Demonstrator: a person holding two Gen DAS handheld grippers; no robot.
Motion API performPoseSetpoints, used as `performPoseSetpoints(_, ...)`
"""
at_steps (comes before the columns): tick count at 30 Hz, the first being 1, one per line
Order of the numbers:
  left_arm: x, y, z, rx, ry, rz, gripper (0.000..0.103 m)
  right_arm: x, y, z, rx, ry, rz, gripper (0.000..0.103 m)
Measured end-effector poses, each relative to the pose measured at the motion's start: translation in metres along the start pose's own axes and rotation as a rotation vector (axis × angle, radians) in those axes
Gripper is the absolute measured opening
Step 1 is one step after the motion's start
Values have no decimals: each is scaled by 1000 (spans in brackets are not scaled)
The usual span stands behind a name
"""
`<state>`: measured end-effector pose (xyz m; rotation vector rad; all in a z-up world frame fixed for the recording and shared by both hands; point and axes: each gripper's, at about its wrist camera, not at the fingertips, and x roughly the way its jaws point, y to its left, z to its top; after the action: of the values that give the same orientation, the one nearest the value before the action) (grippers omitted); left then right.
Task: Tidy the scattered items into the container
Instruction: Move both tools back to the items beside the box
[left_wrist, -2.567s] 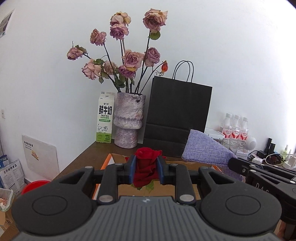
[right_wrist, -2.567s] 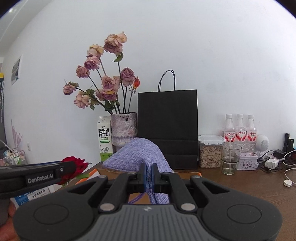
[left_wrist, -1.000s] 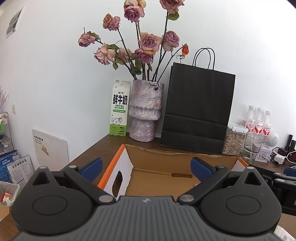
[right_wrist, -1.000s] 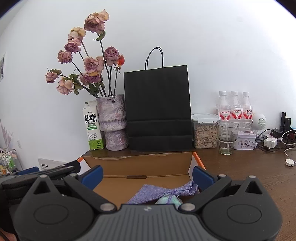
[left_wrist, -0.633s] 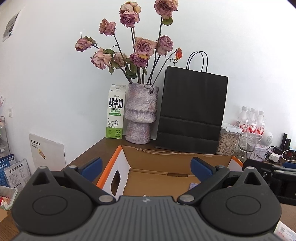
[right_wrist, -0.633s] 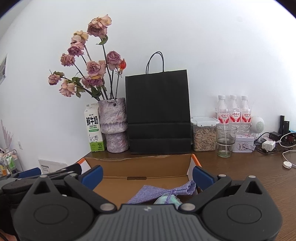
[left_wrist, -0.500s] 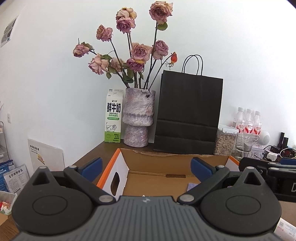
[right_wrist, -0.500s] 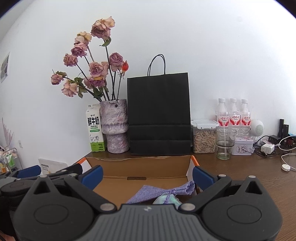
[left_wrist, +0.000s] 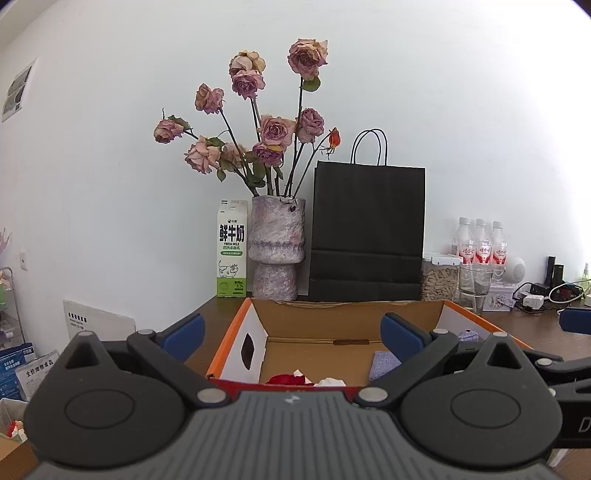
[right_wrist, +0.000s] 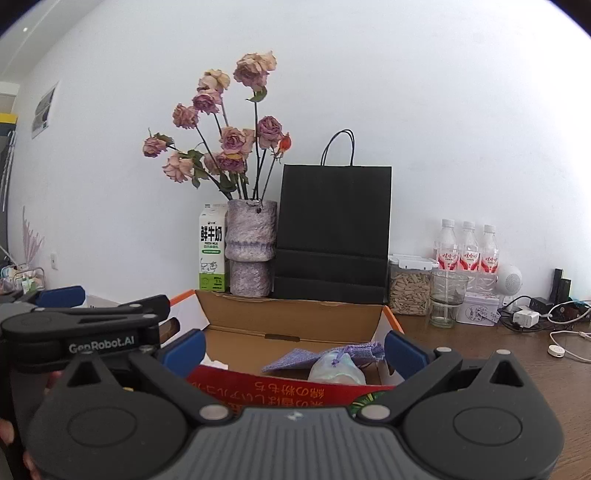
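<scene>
Left of the open cardboard box (left_wrist: 351, 321) with orange rim, the left hand-held gripper (left_wrist: 291, 334) hangs with its blue-padded fingers (left_wrist: 183, 334) spread wide and empty. Behind the box's left corner stand a green-and-white milk carton (left_wrist: 232, 248) and a mottled purple vase (left_wrist: 276, 246) of dried roses. Inside the box lie a red rose head (left_wrist: 283, 379) near the front wall and a lilac fabric pouch (right_wrist: 325, 355) further right — beside it a pale iridescent pouch (right_wrist: 336, 368). The right hand-held gripper (right_wrist: 294, 349) hovers at the box's front, fingers apart, gripping nothing. The brown wooden surface (right_wrist: 517, 354) extends right of the box.
</scene>
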<state>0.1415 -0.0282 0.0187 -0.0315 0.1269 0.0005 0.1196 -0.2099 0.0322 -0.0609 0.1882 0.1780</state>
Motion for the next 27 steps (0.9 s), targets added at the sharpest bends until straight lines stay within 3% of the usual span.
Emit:
performPoseSetpoints(13,-47,24,-21,-16,49,6,103,-50,4,-27,-66,74,-5,103)
performPoseSetpoints(27,-62,29,-33,32,91,32,103,-64,-17,-55,-38,169,-80,103)
